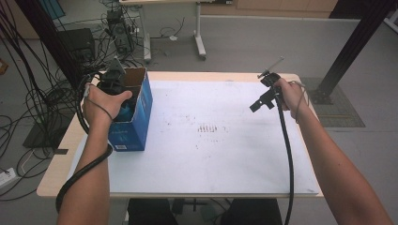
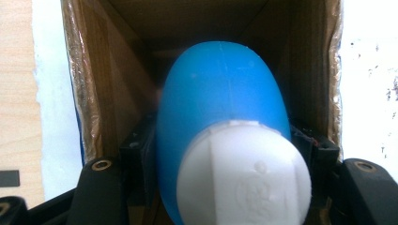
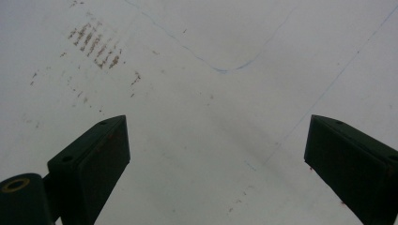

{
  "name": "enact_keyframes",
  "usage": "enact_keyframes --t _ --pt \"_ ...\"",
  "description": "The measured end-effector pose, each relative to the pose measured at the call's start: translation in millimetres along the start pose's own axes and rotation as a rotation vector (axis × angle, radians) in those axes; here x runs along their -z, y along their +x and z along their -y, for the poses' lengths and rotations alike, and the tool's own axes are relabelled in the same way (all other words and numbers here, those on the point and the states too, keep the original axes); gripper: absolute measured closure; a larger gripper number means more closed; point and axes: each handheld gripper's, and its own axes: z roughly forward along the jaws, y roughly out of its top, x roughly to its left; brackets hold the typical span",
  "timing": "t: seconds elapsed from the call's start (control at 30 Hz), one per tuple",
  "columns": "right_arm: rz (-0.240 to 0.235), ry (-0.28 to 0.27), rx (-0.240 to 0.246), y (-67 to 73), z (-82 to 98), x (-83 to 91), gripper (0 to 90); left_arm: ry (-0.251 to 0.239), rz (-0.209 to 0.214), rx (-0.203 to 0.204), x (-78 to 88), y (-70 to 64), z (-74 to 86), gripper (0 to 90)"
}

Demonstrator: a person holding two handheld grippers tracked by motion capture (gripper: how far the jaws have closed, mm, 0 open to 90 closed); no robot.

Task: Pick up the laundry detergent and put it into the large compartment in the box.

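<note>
Here the left gripper (image 2: 220,154) clamps the blue bottle (image 2: 220,93) — inside the box (image 2: 89,93).

arms: bare, no sleeves
left gripper (image 1: 112,79): black, brass-ringed screw holes
right gripper (image 1: 264,96): black, blocky jaws
cables (image 1: 287,154): thick, black, one trailing from each gripper

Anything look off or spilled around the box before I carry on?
Nothing spilled or damaged. The blue bottle sits clamped in the left hand-held gripper inside the upright blue box. Only old brownish scuff marks mar the white mat.
</note>
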Motion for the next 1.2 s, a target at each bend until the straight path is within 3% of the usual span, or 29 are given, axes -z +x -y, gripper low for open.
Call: enact_keyframes --t 1.0,1.2 --pt "0.003 0.008 0.005 1.5 -1.2 -0.4 7.1 0.002 -0.004 -0.007 0.2 -0.7 0.2 37.2" --pt "-0.001 0.008 0.006 1.9 -1.9 -2.0 7.0 0.006 -0.012 -0.003 -0.7 0.3 0.2 32.0"
